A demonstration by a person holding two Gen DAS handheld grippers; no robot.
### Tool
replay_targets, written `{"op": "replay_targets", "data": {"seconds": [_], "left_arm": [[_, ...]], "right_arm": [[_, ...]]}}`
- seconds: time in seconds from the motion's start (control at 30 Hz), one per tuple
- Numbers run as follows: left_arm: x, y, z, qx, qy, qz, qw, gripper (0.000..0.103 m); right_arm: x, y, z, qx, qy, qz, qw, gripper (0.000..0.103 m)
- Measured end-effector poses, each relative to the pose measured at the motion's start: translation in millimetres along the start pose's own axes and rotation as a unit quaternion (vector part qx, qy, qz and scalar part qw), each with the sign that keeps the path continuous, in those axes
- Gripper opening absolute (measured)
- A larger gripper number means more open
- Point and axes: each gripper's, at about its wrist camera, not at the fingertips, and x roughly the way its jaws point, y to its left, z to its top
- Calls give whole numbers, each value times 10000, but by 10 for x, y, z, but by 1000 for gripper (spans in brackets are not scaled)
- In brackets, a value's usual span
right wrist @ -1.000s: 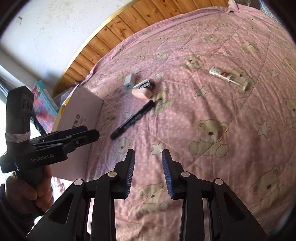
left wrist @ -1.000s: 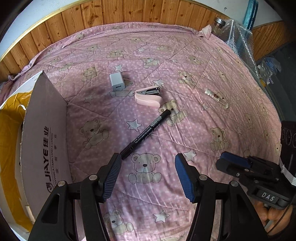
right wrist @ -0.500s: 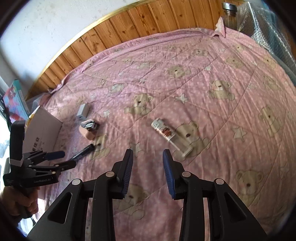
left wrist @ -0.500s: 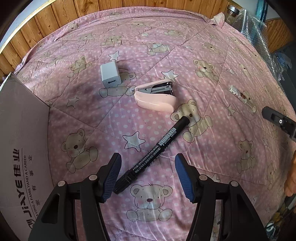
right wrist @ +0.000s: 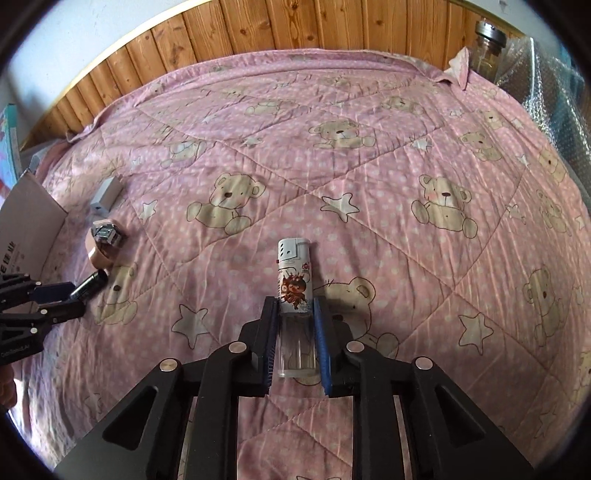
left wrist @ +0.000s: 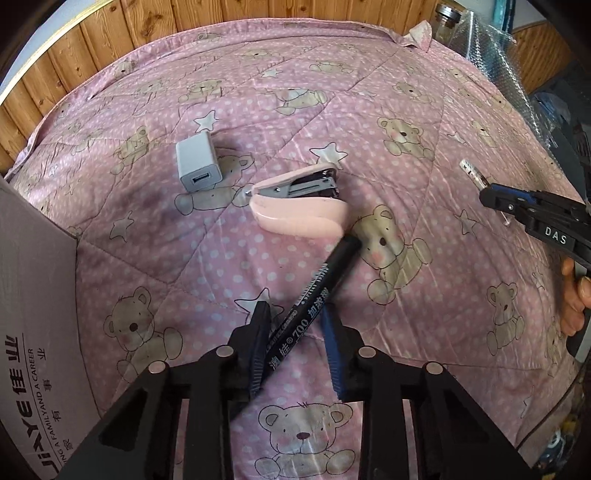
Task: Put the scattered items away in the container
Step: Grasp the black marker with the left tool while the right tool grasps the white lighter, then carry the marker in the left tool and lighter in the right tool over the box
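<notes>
Cardboard box [left wrist: 35,295]: the container, at your left edge of the bed; stiff walls, open top, light enough to shift if you knock it.

Stapler [left wrist: 301,206]: pink, lying on its side mid-quilt, just beyond the marker's far end. Judged the heaviest piece, hard and smooth; take it across the narrow body.

Marker [left wrist: 314,295]: black, rigid, light, lying slantwise. Your left gripper [left wrist: 297,349] has its fingers narrowed around the lower barrel; whether both pads bite yet, you cannot tell. A round barrel may roll, so hold near the middle.

Lighter [right wrist: 295,288]: white printed top, clear body, well apart to the right. Your right gripper [right wrist: 295,347] flanks the clear end closely; contact looks likely but is not certain. Slick plastic; squeeze squarely.

Charger [left wrist: 198,162]: small white block beside the stapler, light, flat-sided, easy to grip.

Surface: pink bear-print quilt [left wrist: 369,92], soft, wrinkled, yielding under pressure.

Room: wooden panelling [right wrist: 295,26] behind the bed.
</notes>
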Motion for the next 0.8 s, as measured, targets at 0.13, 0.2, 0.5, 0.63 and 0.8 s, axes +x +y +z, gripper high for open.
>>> {"op": "replay_targets", "data": {"seconds": [0.13, 0.2, 0.5, 0.63, 0.8], "left_arm": [[-43, -13, 2, -151, 49, -227, 9996, 14], [-95, -4, -17, -288, 24, -359, 9989, 14], [-406, -45, -137, -517, -131, -600, 9968, 14], [-551, -72, -259, -557, -188, -633, 9963, 14], [-726, -38, -425, -668, -239, -609, 9956, 14]], "right_arm": [[-96, -13, -31, 179, -12, 130, 9998, 19], [-202, -3, -66, 335, -70, 317, 9989, 19], [-479, 165, -353, 791, -94, 901, 9927, 19], [-557, 319, -505, 814, -57, 1030, 9913, 19], [-669, 541, -671, 770, -14, 1178, 9901, 19]]}}
